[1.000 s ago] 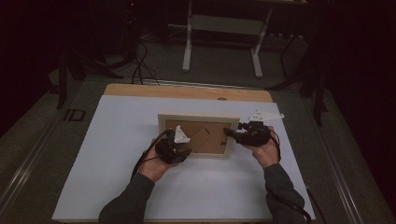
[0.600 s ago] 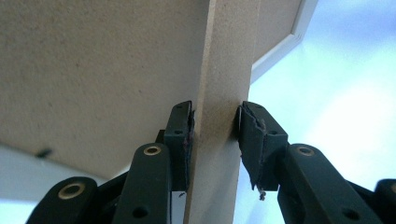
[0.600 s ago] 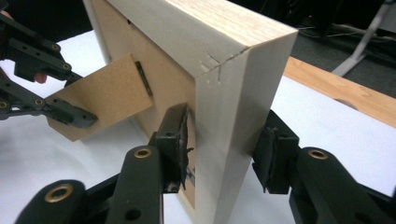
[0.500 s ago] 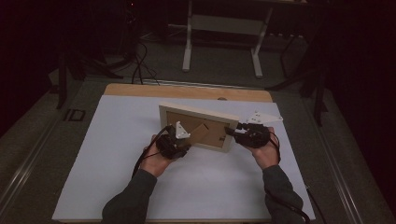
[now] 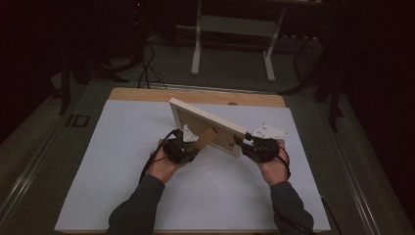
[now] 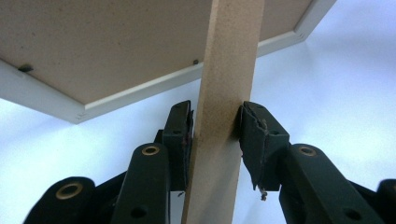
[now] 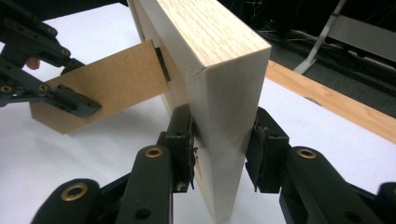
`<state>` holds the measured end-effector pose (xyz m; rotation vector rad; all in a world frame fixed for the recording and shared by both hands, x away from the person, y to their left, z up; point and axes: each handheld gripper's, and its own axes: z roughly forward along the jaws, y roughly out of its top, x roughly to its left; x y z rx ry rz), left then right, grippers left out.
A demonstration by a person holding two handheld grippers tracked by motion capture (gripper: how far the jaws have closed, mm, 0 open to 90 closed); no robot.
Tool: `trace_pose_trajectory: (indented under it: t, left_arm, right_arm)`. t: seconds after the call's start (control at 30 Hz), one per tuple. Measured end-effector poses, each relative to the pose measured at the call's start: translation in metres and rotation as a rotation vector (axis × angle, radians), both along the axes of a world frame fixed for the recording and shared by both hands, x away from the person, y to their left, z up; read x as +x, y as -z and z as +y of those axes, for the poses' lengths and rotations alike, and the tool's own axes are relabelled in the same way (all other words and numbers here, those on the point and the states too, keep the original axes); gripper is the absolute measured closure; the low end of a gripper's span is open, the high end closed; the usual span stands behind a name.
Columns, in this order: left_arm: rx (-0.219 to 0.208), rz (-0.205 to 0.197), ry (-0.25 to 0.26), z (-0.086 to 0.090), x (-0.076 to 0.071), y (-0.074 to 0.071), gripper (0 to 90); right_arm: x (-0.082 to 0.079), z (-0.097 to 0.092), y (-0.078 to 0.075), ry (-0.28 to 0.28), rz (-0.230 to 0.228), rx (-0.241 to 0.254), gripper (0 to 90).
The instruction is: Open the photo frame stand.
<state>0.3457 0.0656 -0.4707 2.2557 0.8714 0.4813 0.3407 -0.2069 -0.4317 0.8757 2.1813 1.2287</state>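
Note:
A light wooden picture frame (image 5: 210,119) stands tilted on its lower edge on the white sheet, brown back toward me. My left gripper (image 5: 188,147) is shut on the frame's brown fibreboard stand leg (image 6: 224,93), the pads (image 6: 180,135) pressing both flat faces; the frame's back (image 6: 116,42) fills the space above. My right gripper (image 5: 243,142) grips the frame's right end: its jaws have just been closing and now press both sides of the pale wood (image 7: 219,70). In the right gripper view the stand leg (image 7: 107,84) juts left, with the left gripper (image 7: 70,100) on it.
A white sheet (image 5: 122,161) covers the table, with a wooden strip (image 5: 147,94) bare along the far edge. Beyond the table, a metal stand (image 5: 232,29) and cables lie on the dark floor. A person's forearms in grey sleeves come in from the bottom.
The frame lay flat, back up; it now stands tilted, its far-left end raised. The right gripper moved in and its jaws narrowed onto the frame's end. The left hand barely moved.

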Motion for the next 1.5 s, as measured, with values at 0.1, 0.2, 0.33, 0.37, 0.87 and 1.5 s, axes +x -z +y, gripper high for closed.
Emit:
trace_pose_trajectory:
  t: [0.1,0.2,0.33,0.37,0.87,1.5]
  left_arm:
    - [0.003,0.000,0.003,0.001,0.000,0.001,64.8]
    - [0.006,0.001,0.010,0.002,0.001,0.001,64.4]
    - [0.006,-0.004,0.021,0.005,-0.001,0.004,64.0]
    - [0.005,-0.007,0.022,0.006,-0.002,0.005,63.9]
    - [-0.005,0.001,0.031,0.010,-0.011,0.011,65.5]
    - [-0.027,-0.021,0.019,0.014,-0.019,0.013,60.8]
  right_arm:
    - [-0.003,0.002,0.000,0.006,0.001,-0.005,65.2]
    - [-0.006,0.004,0.000,0.008,0.007,0.000,64.8]
    - [-0.009,0.008,0.000,0.011,0.007,-0.008,64.7]
    - [-0.012,0.011,0.000,0.011,0.007,-0.018,64.7]
    - [-0.020,0.016,0.003,-0.020,0.004,-0.032,63.7]
    - [-0.024,0.017,0.005,-0.038,-0.004,-0.039,63.4]
